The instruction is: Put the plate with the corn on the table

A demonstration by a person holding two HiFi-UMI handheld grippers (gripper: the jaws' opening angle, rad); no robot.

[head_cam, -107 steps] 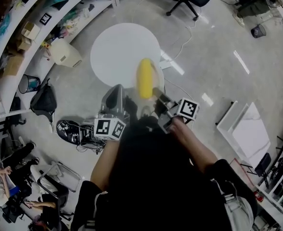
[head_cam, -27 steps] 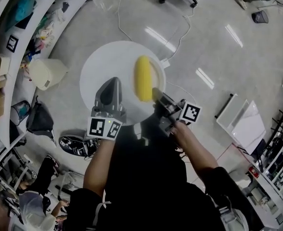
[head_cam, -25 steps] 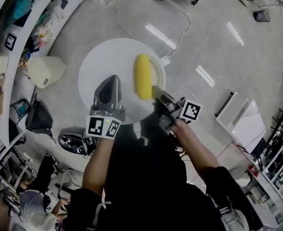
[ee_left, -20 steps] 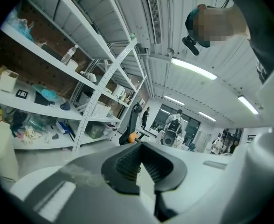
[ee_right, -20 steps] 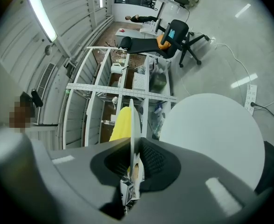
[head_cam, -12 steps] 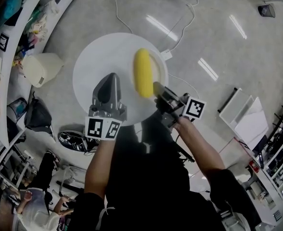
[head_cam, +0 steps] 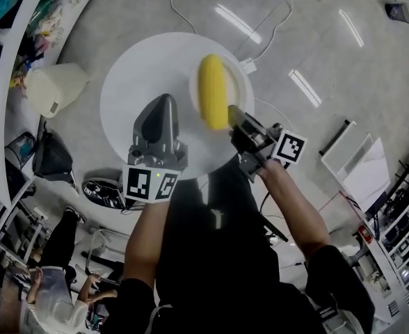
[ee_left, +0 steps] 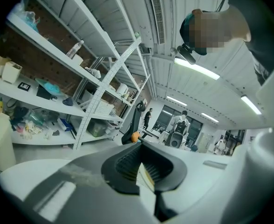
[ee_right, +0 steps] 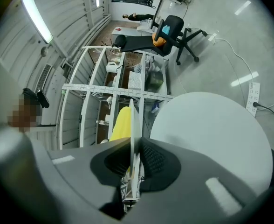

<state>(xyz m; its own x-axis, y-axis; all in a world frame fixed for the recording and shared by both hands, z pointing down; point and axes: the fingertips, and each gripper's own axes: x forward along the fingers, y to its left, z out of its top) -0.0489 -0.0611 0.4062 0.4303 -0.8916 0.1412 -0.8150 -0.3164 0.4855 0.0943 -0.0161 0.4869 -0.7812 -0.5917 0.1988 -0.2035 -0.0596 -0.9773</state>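
Note:
A white plate (head_cam: 240,82) carrying a yellow corn cob (head_cam: 213,100) hangs over the right part of the round white table (head_cam: 135,82). My right gripper (head_cam: 233,113) is shut on the plate's near rim. In the right gripper view the plate (ee_right: 131,120) shows edge-on between the pads, with the corn (ee_right: 120,122) to its left and the table (ee_right: 211,134) to its right. My left gripper (head_cam: 164,100) hovers over the table's near side, left of the plate, jaws together with nothing in them. Its own view shows the left gripper (ee_left: 141,168) pointed at distant shelves.
A pale bin (head_cam: 51,89) and a black bag (head_cam: 51,162) sit on the floor left of the table, under curved shelving (head_cam: 10,40). A power strip with cables (head_cam: 250,65) lies beyond the table. An office chair (ee_right: 174,31) stands farther off.
Both grippers have sunk toward the table, the plate and corn going down with the right one. The table fills more of the head view now.

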